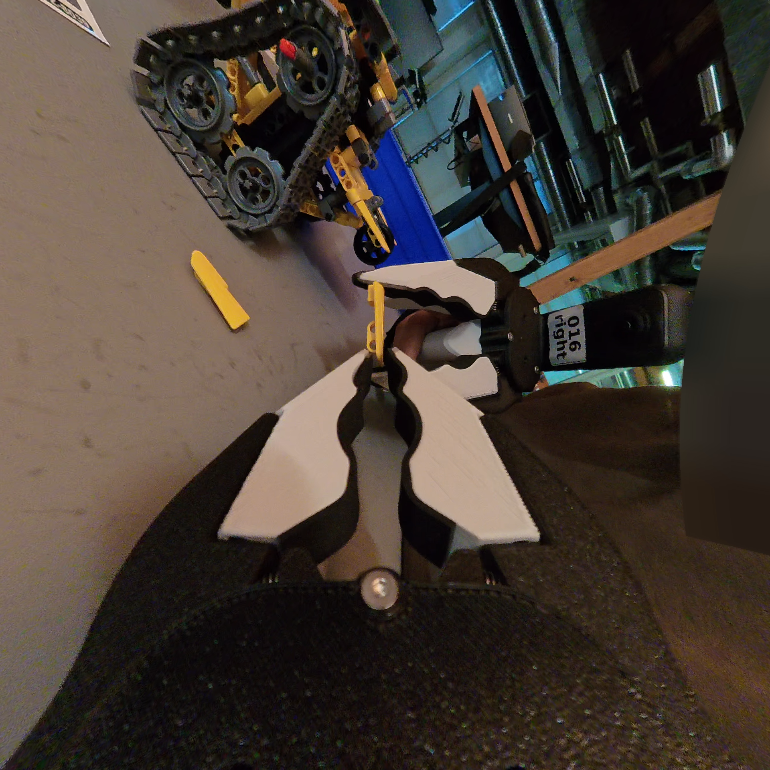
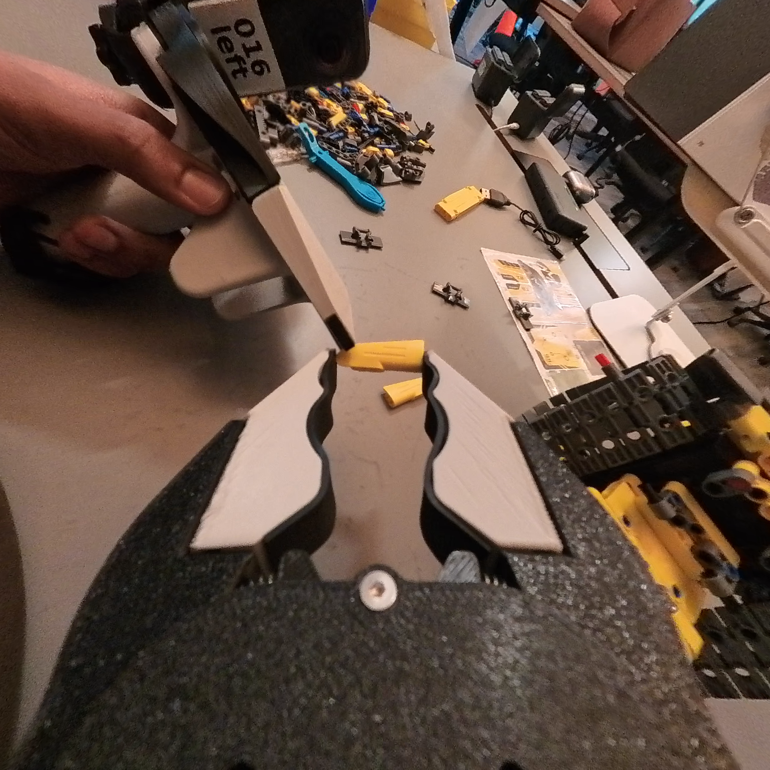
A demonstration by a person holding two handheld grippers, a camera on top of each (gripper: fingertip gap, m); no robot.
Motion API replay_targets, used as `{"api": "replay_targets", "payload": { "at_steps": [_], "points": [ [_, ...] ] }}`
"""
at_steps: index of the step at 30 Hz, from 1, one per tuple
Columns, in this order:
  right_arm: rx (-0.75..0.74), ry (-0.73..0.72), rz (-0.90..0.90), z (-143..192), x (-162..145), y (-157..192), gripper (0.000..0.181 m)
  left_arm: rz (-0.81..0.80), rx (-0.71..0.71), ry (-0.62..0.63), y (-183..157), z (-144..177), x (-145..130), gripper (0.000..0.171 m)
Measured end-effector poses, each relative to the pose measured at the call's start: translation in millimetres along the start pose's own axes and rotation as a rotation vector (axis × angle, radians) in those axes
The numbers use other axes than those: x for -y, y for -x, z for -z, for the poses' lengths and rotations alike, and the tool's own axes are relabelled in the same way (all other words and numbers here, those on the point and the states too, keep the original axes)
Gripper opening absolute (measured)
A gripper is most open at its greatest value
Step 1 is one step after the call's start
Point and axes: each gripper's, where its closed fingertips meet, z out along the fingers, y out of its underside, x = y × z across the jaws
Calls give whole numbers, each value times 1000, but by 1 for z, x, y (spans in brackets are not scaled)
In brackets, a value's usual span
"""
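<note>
A small yellow plastic panel piece (image 1: 378, 308) is held in the air between both grippers. My left gripper (image 1: 378, 357) is shut on one end of it. In the right wrist view the left gripper (image 2: 342, 339) comes in from the upper left and pinches the piece's left end (image 2: 387, 354). My right gripper (image 2: 380, 358) spans the piece lengthwise, with one fingertip against each end. It also shows in the left wrist view (image 1: 385, 323), coming in from the right. A second yellow panel piece (image 1: 218, 289) lies on the grey table (image 2: 396, 271), just beyond the held one (image 2: 402, 391).
A black and yellow tracked brick vehicle (image 1: 250, 125) stands close by, at the right edge in the right wrist view (image 2: 625, 421). Farther off are a pile of small parts (image 2: 354, 121), a blue tool (image 2: 341, 171), two black track links (image 2: 360, 239), a yellow cabled block (image 2: 458, 204) and a printed sheet (image 2: 537, 316). Both grippers' tips are close together, under 4 cm apart.
</note>
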Motion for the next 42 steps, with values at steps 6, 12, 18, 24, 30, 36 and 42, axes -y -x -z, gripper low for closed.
{"api": "replay_targets", "payload": {
  "at_steps": [6,12,18,24,30,36,42],
  "points": [
    [21,-6,-32,0,0,0,40,-19,26,-6,4,6,5,4],
    [49,2,-50,-2,-3,3,40,-87,77,-36,7,15,18,7],
    [86,24,-72,-4,-8,6,40,-217,145,-37,7,16,34,14],
    [139,62,-97,-8,-17,12,40,-360,234,26,9,15,48,25],
    [203,93,-132,-12,-25,20,41,-486,289,79,10,13,68,33],
    [259,128,-147,-13,-32,27,40,-692,457,206,37,3,72,33],
    [291,161,-161,-11,-37,29,40,-740,508,287,60,4,54,30]
  ]
}}
